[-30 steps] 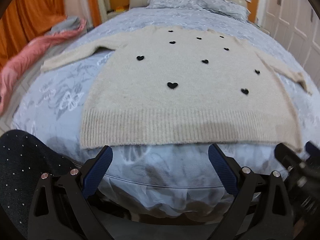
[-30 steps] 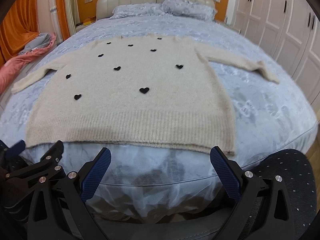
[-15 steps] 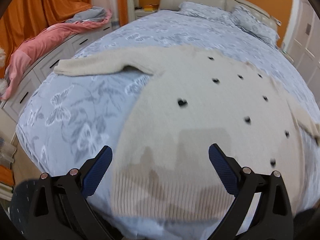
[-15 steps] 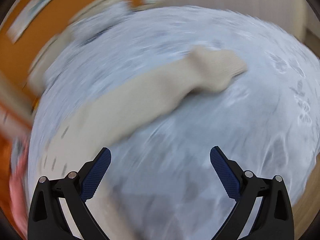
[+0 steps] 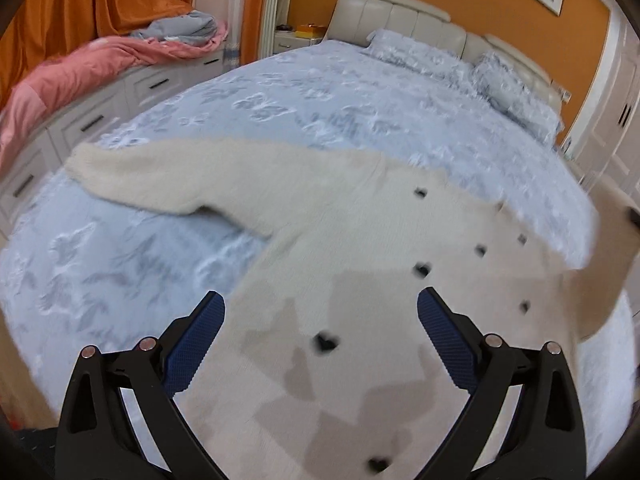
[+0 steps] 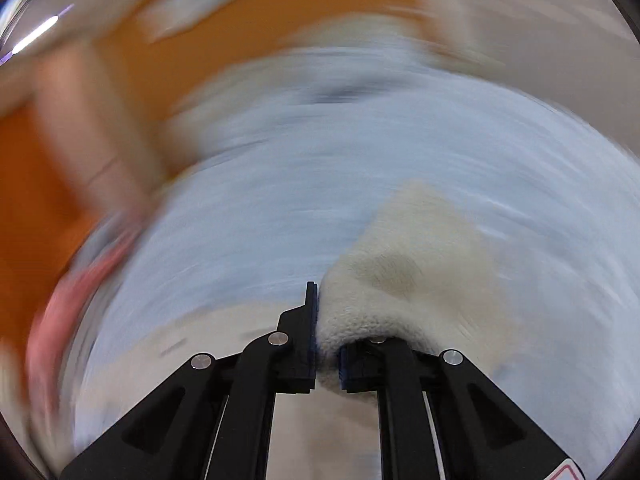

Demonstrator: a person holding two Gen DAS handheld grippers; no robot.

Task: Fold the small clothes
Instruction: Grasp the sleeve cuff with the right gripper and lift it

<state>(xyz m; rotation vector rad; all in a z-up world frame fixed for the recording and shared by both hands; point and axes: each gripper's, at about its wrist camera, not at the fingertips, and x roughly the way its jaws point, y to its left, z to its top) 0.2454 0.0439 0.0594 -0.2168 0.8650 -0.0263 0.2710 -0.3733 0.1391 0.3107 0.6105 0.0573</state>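
right claw (image 6: 326, 344) clamped on sweater (image 5: 360, 248) sleeve above the bed (image 5: 320, 92), left claw (image 5: 320, 332) spread wide over its body

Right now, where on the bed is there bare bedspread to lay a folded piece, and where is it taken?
Bare bedspread lies between the sweater and the pillows, and below the left sleeve toward the drawers. The near middle is taken: the sweater lies under the open left gripper. The right gripper pinches sweater fabric; that view is blurred.
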